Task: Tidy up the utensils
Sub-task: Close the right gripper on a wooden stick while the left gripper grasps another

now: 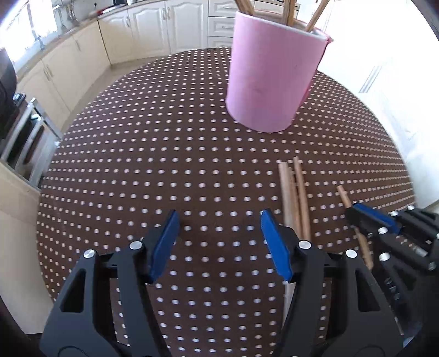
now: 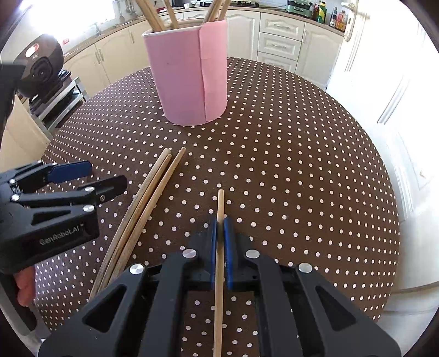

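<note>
- While the right gripper clenches one chopstick above the dotted surface, three chopsticks lie beside it.
- Left gripper fingers released, empty.
- Pink holder stands beyond, chopsticks inside.

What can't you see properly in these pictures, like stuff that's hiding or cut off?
- Sticks in the pink cup: tops cut off by the top edge in both views; lower parts hidden inside the cup.
- Chopstick held by the right hand-held gripper: its back end runs off the bottom edge of the right wrist view.
- Three loose chopsticks: near ends hidden behind that gripper.
- Counter bottles: too small to read.
</note>
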Demonstrator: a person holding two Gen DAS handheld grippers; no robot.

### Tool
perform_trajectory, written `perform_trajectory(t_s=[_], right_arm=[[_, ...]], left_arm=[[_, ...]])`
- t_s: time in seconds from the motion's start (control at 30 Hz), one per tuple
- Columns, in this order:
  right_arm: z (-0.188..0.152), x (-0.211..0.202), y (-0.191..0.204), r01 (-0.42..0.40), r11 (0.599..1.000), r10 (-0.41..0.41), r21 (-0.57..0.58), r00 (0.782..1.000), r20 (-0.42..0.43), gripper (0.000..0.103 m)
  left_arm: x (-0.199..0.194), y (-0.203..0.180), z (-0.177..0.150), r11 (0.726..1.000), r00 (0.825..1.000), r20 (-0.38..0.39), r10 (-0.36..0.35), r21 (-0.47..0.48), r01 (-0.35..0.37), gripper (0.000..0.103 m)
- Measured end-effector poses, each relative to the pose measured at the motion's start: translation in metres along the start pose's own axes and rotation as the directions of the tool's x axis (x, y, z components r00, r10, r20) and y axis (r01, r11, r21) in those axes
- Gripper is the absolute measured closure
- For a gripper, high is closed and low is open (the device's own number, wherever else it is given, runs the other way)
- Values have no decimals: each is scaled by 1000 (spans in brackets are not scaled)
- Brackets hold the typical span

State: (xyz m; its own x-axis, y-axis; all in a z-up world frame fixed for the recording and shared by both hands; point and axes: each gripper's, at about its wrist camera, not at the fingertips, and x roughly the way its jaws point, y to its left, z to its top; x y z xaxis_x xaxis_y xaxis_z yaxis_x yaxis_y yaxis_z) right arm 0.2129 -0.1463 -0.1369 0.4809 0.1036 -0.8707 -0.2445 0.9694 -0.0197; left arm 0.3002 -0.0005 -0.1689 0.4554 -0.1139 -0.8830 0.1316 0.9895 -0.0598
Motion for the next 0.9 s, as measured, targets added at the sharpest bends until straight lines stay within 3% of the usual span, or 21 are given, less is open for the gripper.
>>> perform_trajectory(t_s=[0.3, 0.5, 0.63, 0.9], right_arm=[[5, 3, 0, -30, 999, 30, 13, 1000, -9, 98], [5, 2, -2, -35, 999, 35, 13, 999, -6, 98], [5, 1, -3, -45, 999, 46, 14, 999, -6, 98], [6, 1, -4, -55, 998, 56, 17, 998, -8, 98]], left_arm=[[10, 0, 26, 996, 992, -93, -80, -40, 77, 41], [23, -9, 48, 999, 989, -145, -30, -25, 26, 41], [37, -21, 69, 993, 979, -171, -115, -60, 106, 41], [54, -36, 77, 998, 983, -176, -57, -26, 53, 41]])
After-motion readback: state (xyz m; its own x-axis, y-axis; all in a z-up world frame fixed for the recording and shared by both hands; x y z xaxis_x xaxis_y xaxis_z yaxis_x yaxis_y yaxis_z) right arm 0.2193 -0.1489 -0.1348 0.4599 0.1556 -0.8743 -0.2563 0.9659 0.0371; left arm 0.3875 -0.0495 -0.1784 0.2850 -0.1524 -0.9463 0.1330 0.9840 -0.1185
